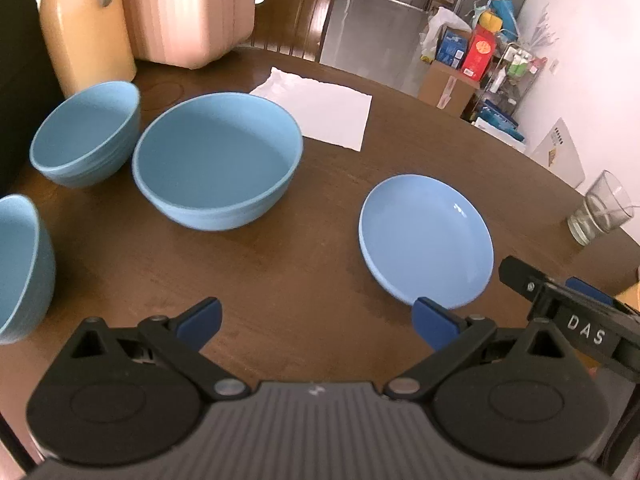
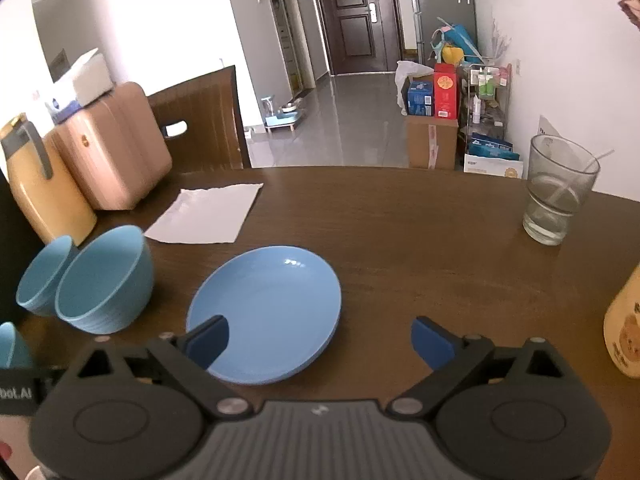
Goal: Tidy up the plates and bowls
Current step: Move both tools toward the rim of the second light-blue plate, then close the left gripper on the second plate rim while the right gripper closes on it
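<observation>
Left gripper (image 1: 316,322): jaws spread wide, nothing between the pads, hanging over bare table (image 1: 300,264). Its right pad (image 1: 434,322) overlaps the plate's near rim in the picture; can't tell if it touches.

Right gripper (image 2: 320,340): jaws spread wide, empty. Left pad (image 2: 208,340) sits in front of the plate's near-left rim, right pad (image 2: 432,342) over bare wood at 3 o'clock of the plate. No grip on anything. In the left wrist view the right gripper pokes in at 3 o'clock, just past the plate.

Plate (image 2: 266,312): blue, shallow, flat on the table, empty. Right wrist view: dead centre, slightly toward 9. Left wrist view: at 3 o'clock of the big bowl, well apart from it.

Bowls, all blue, upright, empty:
- big bowl (image 1: 218,160), centre-left in left wrist view
- small bowl (image 1: 86,134) at 10 o'clock of the big one, just beside it; touching or not, can't tell
- third bowl (image 1: 22,268) at 8 o'clock, cut off by the frame edge

Other stuff on the table: white napkin (image 2: 206,214) at 12 o'clock of the bowls, glass (image 2: 558,192) with some water and a straw at 2 o'clock of the plate, yellow jug (image 2: 44,188) and pink case (image 2: 116,148) at 10 o'clock, yellow bottle (image 2: 626,324) at the 3 o'clock edge.
</observation>
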